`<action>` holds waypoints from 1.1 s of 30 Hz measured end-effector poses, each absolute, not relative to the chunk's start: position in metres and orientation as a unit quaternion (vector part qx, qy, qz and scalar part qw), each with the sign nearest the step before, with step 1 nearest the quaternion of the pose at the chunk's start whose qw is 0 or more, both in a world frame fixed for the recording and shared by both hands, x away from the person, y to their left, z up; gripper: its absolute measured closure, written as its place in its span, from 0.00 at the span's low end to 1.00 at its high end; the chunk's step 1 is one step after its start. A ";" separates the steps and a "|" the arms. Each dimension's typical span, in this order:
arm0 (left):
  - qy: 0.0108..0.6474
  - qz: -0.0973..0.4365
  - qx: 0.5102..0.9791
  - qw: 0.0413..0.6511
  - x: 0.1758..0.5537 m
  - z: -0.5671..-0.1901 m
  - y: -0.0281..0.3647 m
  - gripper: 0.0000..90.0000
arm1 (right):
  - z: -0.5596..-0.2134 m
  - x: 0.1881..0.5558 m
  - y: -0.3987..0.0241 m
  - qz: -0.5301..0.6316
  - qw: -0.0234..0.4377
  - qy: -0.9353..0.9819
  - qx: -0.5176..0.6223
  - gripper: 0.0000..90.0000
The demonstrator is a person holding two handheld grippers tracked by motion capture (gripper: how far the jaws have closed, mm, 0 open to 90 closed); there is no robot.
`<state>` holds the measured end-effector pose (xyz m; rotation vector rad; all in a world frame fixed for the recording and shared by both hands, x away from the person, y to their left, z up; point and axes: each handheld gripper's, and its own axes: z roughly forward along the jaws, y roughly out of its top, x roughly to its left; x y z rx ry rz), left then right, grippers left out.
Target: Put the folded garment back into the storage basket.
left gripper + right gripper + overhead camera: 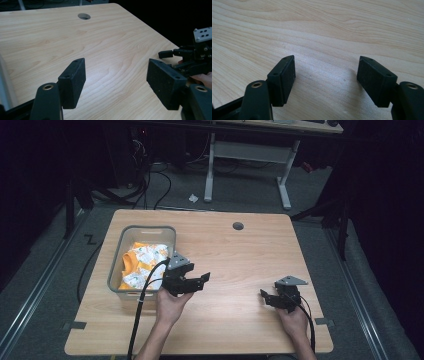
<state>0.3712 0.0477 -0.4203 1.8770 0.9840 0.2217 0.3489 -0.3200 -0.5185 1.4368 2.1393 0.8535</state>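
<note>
Grey bin (121,270) of orange-white cloth (142,265) beside left tongs (196,281)

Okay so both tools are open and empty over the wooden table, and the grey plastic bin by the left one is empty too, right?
Not quite: the grey plastic bin is not empty. The high view shows orange and white patterned cloth in it. The left tool and right tool are open and empty over the light wooden table.
</note>
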 end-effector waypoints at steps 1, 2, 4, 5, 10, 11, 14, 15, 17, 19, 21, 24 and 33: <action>0.404 0.091 0.771 0.484 0.371 -0.420 0.048 0.36 | -0.519 0.349 -0.320 0.307 0.212 0.770 0.517 0.35; 0.403 0.090 0.773 0.483 0.371 -0.422 0.046 0.36 | -0.518 0.349 -0.320 0.307 0.211 0.770 0.517 0.35; 0.400 0.088 0.777 0.478 0.370 -0.424 0.044 0.36 | -0.519 0.349 -0.320 0.307 0.212 0.770 0.517 0.35; 0.401 0.087 0.777 0.478 0.370 -0.425 0.043 0.36 | -0.519 0.349 -0.320 0.307 0.212 0.770 0.517 0.35; 0.401 0.084 0.778 0.477 0.368 -0.429 0.040 0.36 | -0.518 0.349 -0.320 0.307 0.211 0.770 0.517 0.35; 0.401 0.085 0.778 0.476 0.367 -0.430 0.039 0.36 | -0.518 0.349 -0.320 0.307 0.211 0.770 0.517 0.35; 0.400 0.082 0.780 0.474 0.366 -0.433 0.036 0.36 | -0.519 0.349 -0.320 0.307 0.212 0.770 0.517 0.35; 0.398 0.082 0.781 0.474 0.366 -0.433 0.036 0.36 | -0.519 0.349 -0.320 0.307 0.212 0.770 0.517 0.35; 0.397 0.081 0.782 0.473 0.365 -0.434 0.035 0.36 | -0.518 0.349 -0.320 0.307 0.211 0.770 0.517 0.35; 0.397 0.082 0.782 0.473 0.364 -0.434 0.034 0.36 | -0.518 0.349 -0.320 0.307 0.211 0.770 0.517 0.35; 0.397 0.081 0.781 0.476 0.364 -0.435 0.035 0.36 | -0.518 0.349 -0.320 0.307 0.211 0.771 0.517 0.35; 0.398 0.074 0.777 0.481 0.363 -0.437 0.034 0.35 | -0.518 0.349 -0.320 0.307 0.211 0.771 0.517 0.35; 0.390 0.071 0.785 0.475 0.360 -0.443 0.027 0.35 | -0.518 0.349 -0.320 0.307 0.211 0.771 0.517 0.35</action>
